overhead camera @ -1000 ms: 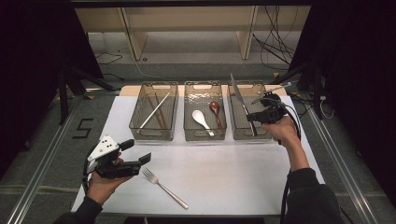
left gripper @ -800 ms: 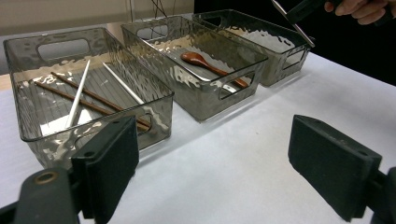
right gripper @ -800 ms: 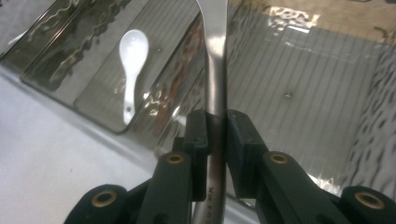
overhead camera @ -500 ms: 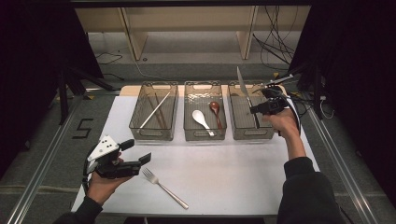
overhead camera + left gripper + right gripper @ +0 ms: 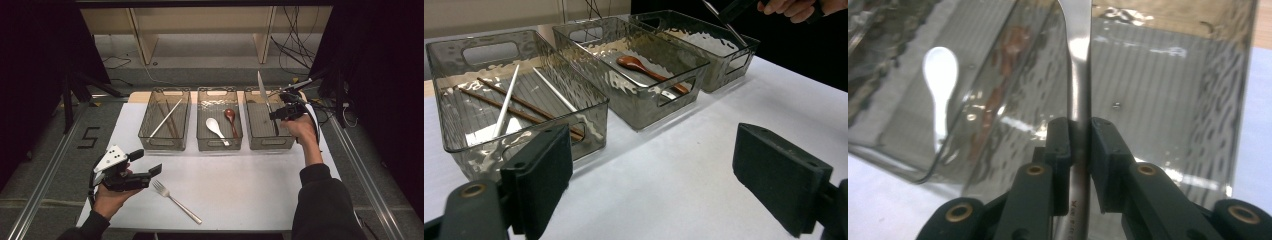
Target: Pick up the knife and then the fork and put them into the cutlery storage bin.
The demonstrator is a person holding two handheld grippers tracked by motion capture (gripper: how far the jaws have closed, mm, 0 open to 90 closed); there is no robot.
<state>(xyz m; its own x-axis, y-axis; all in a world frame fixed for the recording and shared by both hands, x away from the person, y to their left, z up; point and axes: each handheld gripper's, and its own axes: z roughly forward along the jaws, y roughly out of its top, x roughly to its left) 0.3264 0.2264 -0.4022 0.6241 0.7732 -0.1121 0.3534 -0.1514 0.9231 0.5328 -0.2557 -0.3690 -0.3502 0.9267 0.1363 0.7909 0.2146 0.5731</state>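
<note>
Since the earlier frame the right claw carries the knife further over the right bin, blade tilted upward. Nearest, one fork lies on the white surface beside the left claw, its jaws spread and empty. Beyond stand three clear bins: chopsticks left, two spoons middle. The right claw pinches the one knife's handle above the third.

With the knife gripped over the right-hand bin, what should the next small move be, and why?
Probably lower the knife into the right bin and lay it flat before opening. The right gripper is clamped on its handle with the blade tilted up above that bin, whose floor looks bare, while chopsticks and spoons occupy the other two.
</note>
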